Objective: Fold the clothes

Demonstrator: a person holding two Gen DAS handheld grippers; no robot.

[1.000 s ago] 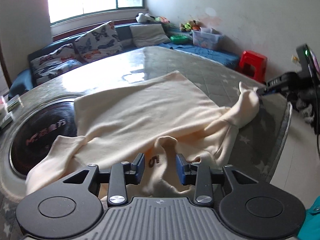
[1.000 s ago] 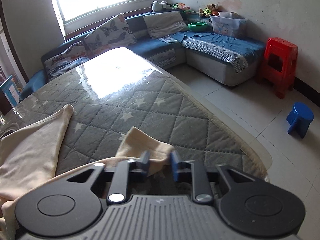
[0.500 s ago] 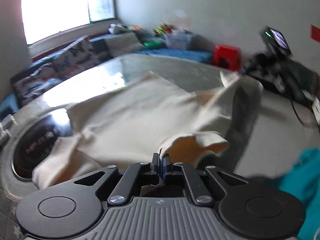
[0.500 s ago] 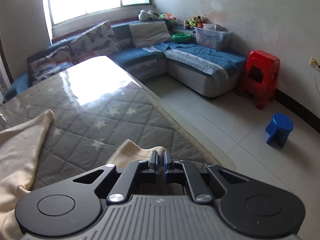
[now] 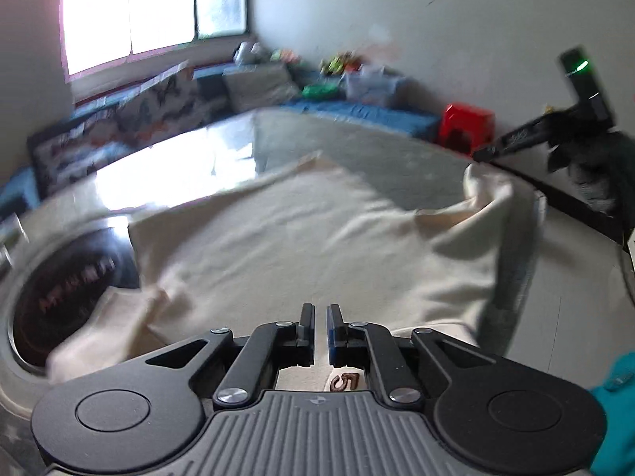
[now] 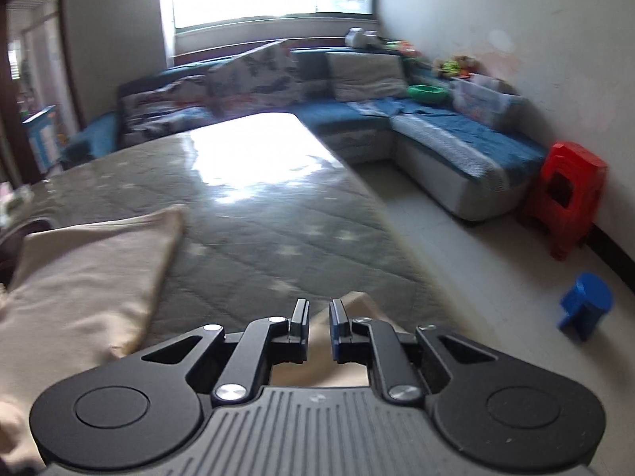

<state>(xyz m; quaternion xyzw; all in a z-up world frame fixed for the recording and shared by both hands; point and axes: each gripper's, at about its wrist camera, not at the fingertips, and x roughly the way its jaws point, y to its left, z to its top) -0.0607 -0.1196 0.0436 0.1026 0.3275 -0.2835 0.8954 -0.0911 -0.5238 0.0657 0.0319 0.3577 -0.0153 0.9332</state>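
A cream sweatshirt [image 5: 317, 230] with a brown "5" [image 5: 345, 381] lies spread on the grey quilted table [image 6: 258, 230]. My left gripper [image 5: 320, 313] pinches its near edge. The jaws are opening slightly, with cloth in the narrow gap. My right gripper [image 6: 318, 309] grips the sleeve end [image 6: 357, 305]. Its jaws are also opening a little, with fabric between them. In the left wrist view the right gripper [image 5: 478, 155] holds that sleeve [image 5: 488, 190] raised off the table at the right. The body of the garment [image 6: 79, 277] lies to its left.
A round dark plate [image 5: 71, 289] is set into the table at the left, partly under the garment. A blue sofa [image 6: 436, 135] runs along the far wall. A red stool [image 6: 563, 194] and a blue stool [image 6: 587, 301] stand on the floor at the right. Teal cloth [image 5: 615, 396] shows at the bottom right.
The left gripper closed on the garment's near edge, then its gap widened slightly. The right gripper rose and rolled with the sleeve, and the cloth between the two is now stretched.
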